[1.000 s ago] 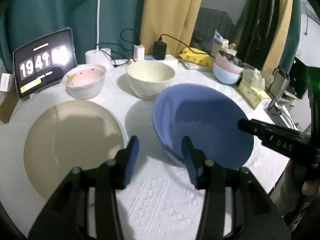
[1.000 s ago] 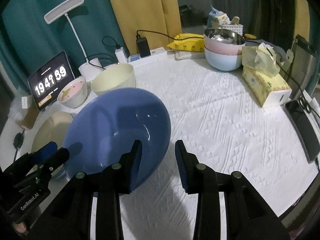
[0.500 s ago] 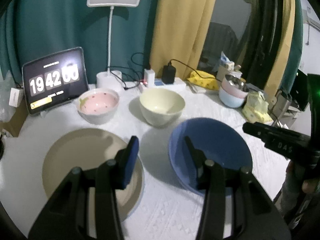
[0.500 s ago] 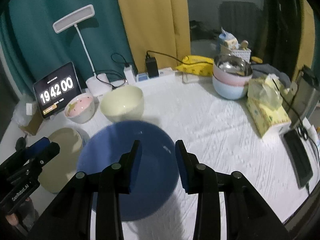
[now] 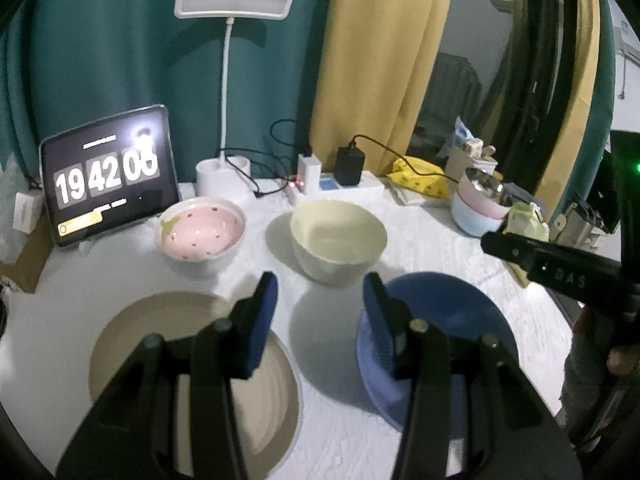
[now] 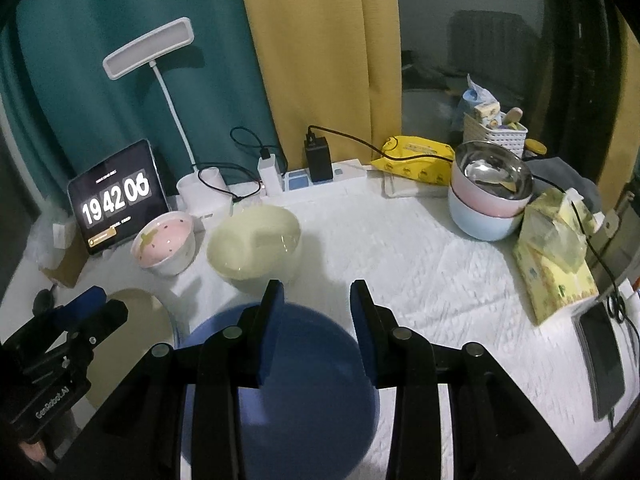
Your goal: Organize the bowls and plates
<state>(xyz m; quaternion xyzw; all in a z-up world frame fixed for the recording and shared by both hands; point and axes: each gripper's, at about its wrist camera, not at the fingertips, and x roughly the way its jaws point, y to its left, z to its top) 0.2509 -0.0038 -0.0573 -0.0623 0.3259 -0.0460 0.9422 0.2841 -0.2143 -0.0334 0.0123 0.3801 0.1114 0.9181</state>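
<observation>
1. The left gripper point(image 5: 320, 312) hangs above the white tablecloth point(image 5: 420, 248) with its blue-padded fingers spread wide and nothing between them. The gap frames bare cloth between the tan plate point(image 5: 132, 336) and the blue plate point(image 5: 452, 312).
2. The right gripper point(image 6: 316, 316) is likewise wide open and holds nothing. It sits over the far edge of the blue plate point(image 6: 304, 380), which lies flat on the cloth below it.
3. Both views show the pink bowl point(image 5: 200, 232) and the cream bowl point(image 5: 338, 236) side by side, apart from each other, behind the two plates.
4. The left wrist view shows most of the tan plate. In the right wrist view only a sliver of it point(image 6: 140, 308) appears, partly hidden behind the left gripper point(image 6: 86, 308).
5. The right wrist view shows plainly the stack of bowls point(image 6: 488, 200), a metal one nested in a pink one over a pale blue one, with a tissue pack point(image 6: 556, 256) just beside it and a phone point(image 6: 604, 360) near the table edge. In the left wrist view the stack point(image 5: 478, 208) is small and partly hidden by the right gripper point(image 5: 520, 252).
6. A tablet clock point(image 5: 108, 176) and a desk lamp point(image 5: 232, 4) stand at the back in both views.
</observation>
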